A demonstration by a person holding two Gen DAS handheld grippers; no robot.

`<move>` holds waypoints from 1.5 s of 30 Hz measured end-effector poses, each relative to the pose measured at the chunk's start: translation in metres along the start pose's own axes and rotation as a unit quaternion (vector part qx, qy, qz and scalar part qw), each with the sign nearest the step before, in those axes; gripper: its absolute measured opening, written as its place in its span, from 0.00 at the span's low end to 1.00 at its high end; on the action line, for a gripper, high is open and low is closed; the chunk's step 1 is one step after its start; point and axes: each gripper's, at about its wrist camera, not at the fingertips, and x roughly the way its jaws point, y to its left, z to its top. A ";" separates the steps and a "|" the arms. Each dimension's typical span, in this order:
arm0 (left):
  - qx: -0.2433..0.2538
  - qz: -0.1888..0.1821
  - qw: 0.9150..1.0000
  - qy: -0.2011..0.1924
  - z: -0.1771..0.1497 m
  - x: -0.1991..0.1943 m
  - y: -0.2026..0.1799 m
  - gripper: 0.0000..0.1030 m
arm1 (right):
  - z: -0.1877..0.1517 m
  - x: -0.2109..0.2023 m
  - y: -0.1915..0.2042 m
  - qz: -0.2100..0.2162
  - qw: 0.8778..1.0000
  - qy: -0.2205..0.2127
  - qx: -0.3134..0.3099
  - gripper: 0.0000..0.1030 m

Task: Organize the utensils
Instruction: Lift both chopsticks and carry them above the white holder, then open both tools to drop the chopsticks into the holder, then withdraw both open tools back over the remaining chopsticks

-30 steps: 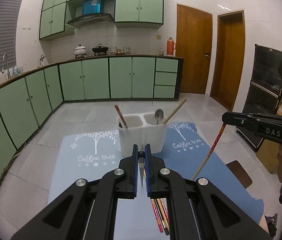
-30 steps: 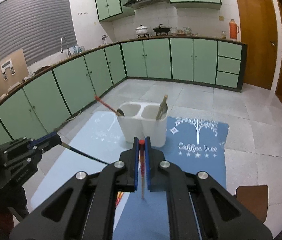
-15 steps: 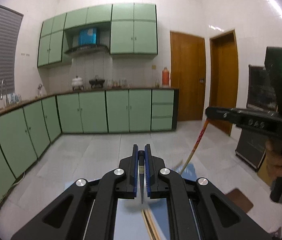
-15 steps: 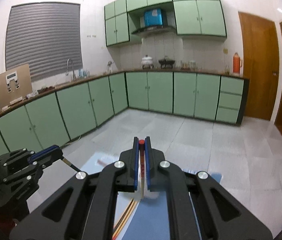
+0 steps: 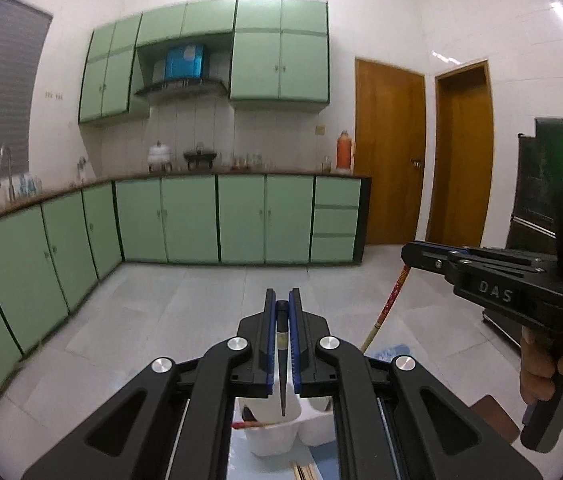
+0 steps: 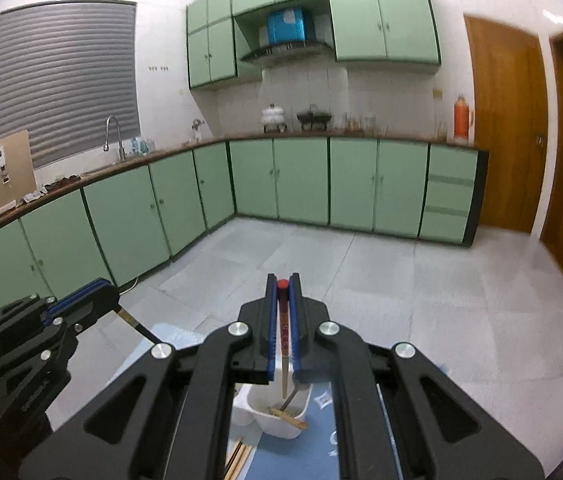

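My left tongs (image 5: pixel 281 316) are clenched on a dark chopstick (image 5: pixel 282 364), tip pointing down over the white two-cell holder (image 5: pixel 271 438) below. From the left wrist view the tip hangs above the divider between the cells; I cannot tell which cell it lines up with. A red-tipped chopstick (image 5: pixel 255 424) lies across the holder's left cell, sticking out over its left rim. More loose chopsticks (image 5: pixel 304 471) lie on the blue mat (image 6: pixel 281 460) just near of the holder.

My right tongs (image 6: pixel 282 304) are clenched on a red-topped chopstick (image 6: pixel 284 344), held upright, lower end over the holder's right cell (image 6: pixel 281 416). That cell already holds a wooden utensil (image 6: pixel 287 417) leaning on the near rim and a metal handle; its head is hidden.

In the left view my right tongs sit far right, chopstick slanting down-left towards the mat. Green cabinets (image 5: pixel 241 220) run along the far wall, wooden doors (image 5: pixel 389 152) on the right.
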 end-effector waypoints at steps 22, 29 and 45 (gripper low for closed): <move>-0.029 0.015 0.999 0.001 -0.024 -0.040 0.021 0.62 | -0.045 -0.057 -0.019 0.014 0.997 -0.037 0.066 0.64; -0.025 0.034 0.999 0.012 -0.064 -0.078 0.021 0.76 | -0.100 -0.098 -0.010 0.010 0.997 -0.044 0.058 0.85; -0.039 0.045 0.995 0.081 -0.164 -0.116 0.013 0.92 | -0.212 -0.108 0.028 -0.018 0.996 0.028 0.087 0.95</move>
